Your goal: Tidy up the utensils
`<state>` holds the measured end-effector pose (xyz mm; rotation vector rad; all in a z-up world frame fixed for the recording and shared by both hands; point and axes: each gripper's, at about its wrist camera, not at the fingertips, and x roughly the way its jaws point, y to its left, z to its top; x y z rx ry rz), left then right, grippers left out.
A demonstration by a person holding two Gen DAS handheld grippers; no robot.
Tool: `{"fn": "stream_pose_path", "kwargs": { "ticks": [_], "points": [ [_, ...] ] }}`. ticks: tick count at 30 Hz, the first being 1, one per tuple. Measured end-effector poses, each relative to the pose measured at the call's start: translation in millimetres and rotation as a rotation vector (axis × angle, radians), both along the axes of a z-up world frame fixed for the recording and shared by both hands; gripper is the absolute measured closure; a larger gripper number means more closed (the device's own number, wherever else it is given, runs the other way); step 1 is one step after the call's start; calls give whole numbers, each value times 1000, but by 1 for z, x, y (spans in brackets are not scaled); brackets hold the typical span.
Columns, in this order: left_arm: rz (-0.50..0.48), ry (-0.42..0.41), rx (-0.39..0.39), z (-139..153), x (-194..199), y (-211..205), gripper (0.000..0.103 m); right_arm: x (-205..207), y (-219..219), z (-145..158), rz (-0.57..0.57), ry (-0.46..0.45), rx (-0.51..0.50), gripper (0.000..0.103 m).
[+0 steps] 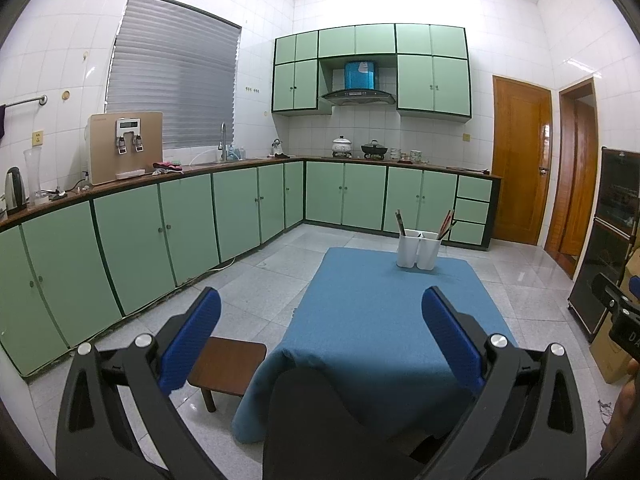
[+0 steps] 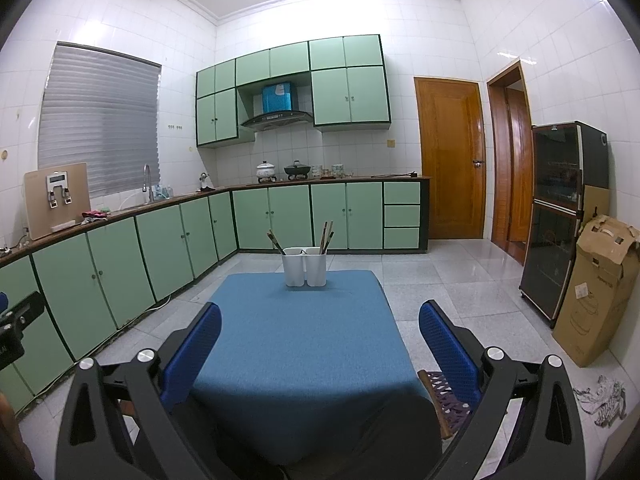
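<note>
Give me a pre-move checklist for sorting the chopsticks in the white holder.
1. Left tongs open and empty: ok.
2. Right tongs open and empty: ok.
3. White two-cup utensil holder upright on the blue tablecloth: ok.
4. Chopsticks standing in both cups: ok; count per cup: cannot tell.
5. Cloth between tongs and holder free of obstacles: ok.
6. Holder within reach at the table's far end: cannot tell.

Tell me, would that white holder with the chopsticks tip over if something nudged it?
Probably fairly easily. The white utensil holder is tall, narrow and looks like light plastic. Its chopsticks lean outward above the rim, raising the weight. It stands on a blue tablecloth, which might drag rather than let it slide.
</note>
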<state>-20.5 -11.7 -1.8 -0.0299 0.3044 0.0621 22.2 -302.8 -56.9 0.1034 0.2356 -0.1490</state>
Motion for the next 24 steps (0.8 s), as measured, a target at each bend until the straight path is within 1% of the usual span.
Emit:
{"fn": "stream_pose_path", "kwargs": {
  "ticks": [24],
  "points": [
    [-2,0,1,1,1,-2,5,-1,0,1,2,1,0,6]
  ]
}}
